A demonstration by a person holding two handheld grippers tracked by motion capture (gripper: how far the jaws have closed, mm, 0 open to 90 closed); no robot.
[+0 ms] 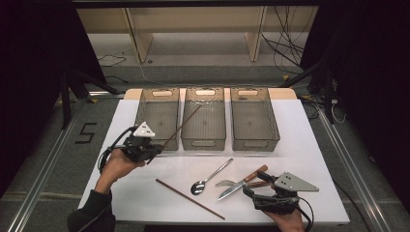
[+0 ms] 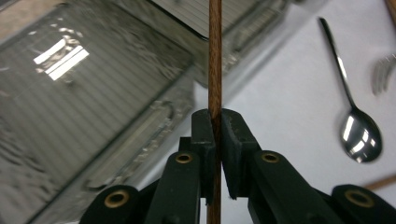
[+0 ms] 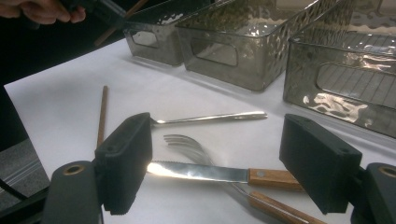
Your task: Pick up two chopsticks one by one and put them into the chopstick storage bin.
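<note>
Chopstick: a brown wooden stick, clamped between the left gripper's jaws and lifted off the table, its far end slanting up over the gap between the left bin and the middle bin.
Left gripper: held in the person's left hand just in front of the left bin; jaws pressed together on the chopstick, which ran straight up between the pads in the left gripper view.
Right gripper: rested low at the near right of the table; jaws stood wide apart with nothing gripped, the knife and fork lying on the table beyond them.
Second chopstick: lay flat on the white table, slanted, near the front edge.
Spoon: lay on the table between the second chopstick and the knife, bowl toward the person.
Knife: wooden handle, serrated blade, lying across the fork.
Bins: three clear grey ones side by side at the far edge; middle bin, right bin.
</note>
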